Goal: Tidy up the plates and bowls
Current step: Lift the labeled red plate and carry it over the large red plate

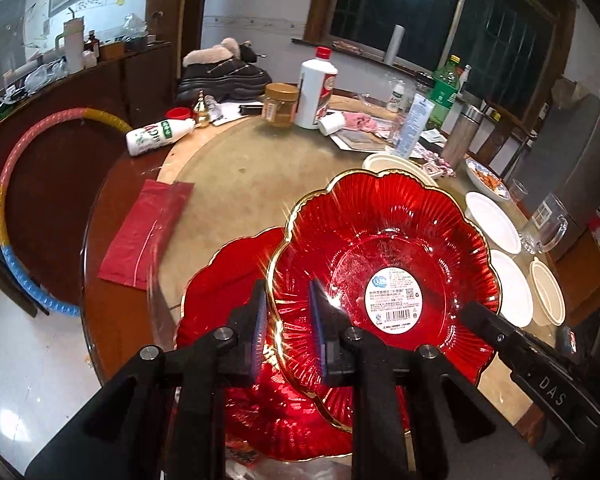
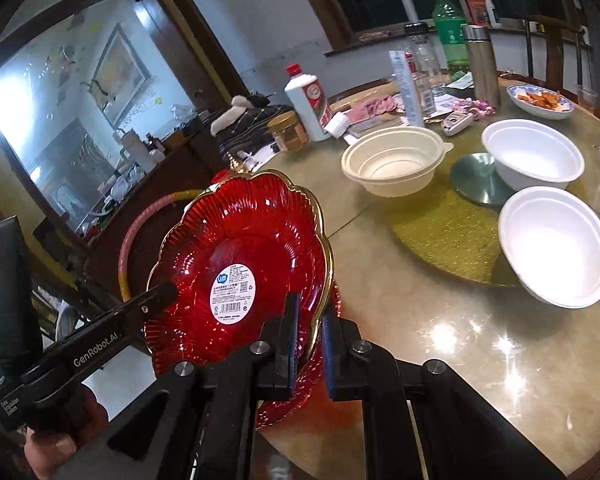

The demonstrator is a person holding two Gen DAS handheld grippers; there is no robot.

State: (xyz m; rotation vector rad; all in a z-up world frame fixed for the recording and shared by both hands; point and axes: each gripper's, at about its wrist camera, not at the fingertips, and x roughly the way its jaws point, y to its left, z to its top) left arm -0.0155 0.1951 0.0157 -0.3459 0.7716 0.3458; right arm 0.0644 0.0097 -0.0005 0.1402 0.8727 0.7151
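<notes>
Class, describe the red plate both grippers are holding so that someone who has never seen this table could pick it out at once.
Start at the round dining table and look to its near edge, where two red scalloped plates with gold rims overlap. The one you want is the upper red plate, tilted, with each gripper closed on its rim. Unlike the lower red plate, it shows a round white barcode sticker.

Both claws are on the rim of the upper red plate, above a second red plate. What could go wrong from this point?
1. The lifted red plate is tilted and held only at its rim by the left claw and right claw; uneven pull could let it slip.
2. It overlaps the lower red plate; lowered skewed, the rims could knock.
3. The lower plate appears to overhang the table edge, so a bump could tip it off.
</notes>
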